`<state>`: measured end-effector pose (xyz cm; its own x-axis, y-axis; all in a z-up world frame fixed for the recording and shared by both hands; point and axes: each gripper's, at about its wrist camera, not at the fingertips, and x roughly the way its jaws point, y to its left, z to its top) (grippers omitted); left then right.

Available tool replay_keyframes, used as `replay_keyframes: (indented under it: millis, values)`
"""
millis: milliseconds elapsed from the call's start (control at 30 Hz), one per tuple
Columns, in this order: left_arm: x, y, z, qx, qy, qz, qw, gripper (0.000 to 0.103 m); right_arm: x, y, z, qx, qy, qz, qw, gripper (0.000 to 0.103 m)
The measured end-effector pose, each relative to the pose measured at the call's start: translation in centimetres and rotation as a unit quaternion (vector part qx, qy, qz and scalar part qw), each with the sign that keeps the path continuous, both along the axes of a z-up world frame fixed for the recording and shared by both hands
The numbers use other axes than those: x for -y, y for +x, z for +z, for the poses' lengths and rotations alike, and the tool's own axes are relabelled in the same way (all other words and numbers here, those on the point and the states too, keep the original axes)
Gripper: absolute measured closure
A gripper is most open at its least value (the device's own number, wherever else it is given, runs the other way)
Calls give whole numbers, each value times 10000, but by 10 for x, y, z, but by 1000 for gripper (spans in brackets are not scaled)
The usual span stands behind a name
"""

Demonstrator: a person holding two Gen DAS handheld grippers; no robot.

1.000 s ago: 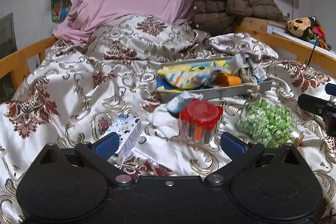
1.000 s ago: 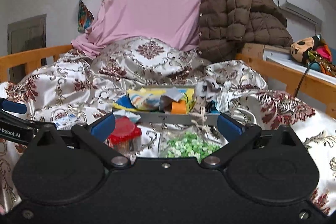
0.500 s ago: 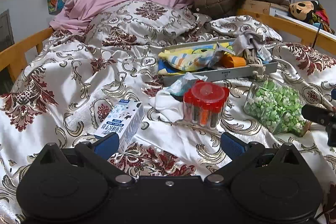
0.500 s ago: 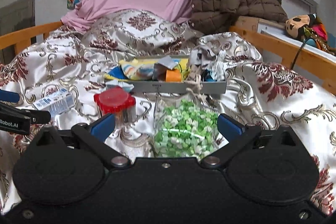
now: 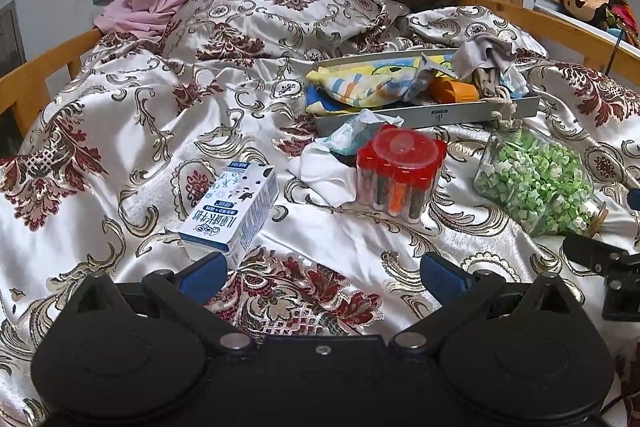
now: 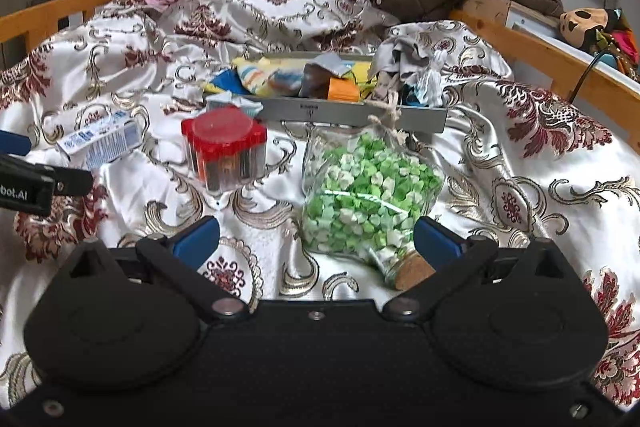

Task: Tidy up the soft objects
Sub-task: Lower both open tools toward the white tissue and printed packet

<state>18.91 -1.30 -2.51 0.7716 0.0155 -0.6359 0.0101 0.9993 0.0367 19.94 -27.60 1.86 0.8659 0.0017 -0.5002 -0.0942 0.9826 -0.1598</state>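
Soft cloths: heaped in the grey tray (image 5: pixel 484 113) mid-bed.
White cloth (image 5: pixel 320 169): beside the red-lidded jar (image 5: pixel 400 171).
Left gripper (image 5: pixel 320 273): jaws spread, empty.
Right gripper (image 6: pixel 316 237): jaws spread around the jar of green paper stars (image 6: pixel 360 195).

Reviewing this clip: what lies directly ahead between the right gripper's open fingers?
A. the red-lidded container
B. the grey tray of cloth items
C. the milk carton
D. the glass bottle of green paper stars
D. In the right wrist view the right gripper is open, and the bottle of green paper stars lies on its side on the bedspread straight ahead, cork end near the right finger.
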Motion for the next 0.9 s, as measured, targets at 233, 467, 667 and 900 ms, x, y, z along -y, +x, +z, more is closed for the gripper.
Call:
replay_keyframes:
  millis: [233,467,667,900]
  values:
    - [2,4,-4,-137,2,-4,9999,1,-1,8,-8,-231,-123,57,9996,1]
    - [2,7,-6,-216,-19,13,9998,1,-2,13,-11,-281,-99,105,9995,1]
    - [1,10,-6,-190,7,70,9998,1,-6,15,-11,-237,-29,270,9994,1]
    - [-4,23,3,241,155,121,9995,1,-10,24,-6,236,184,557,9980,1]
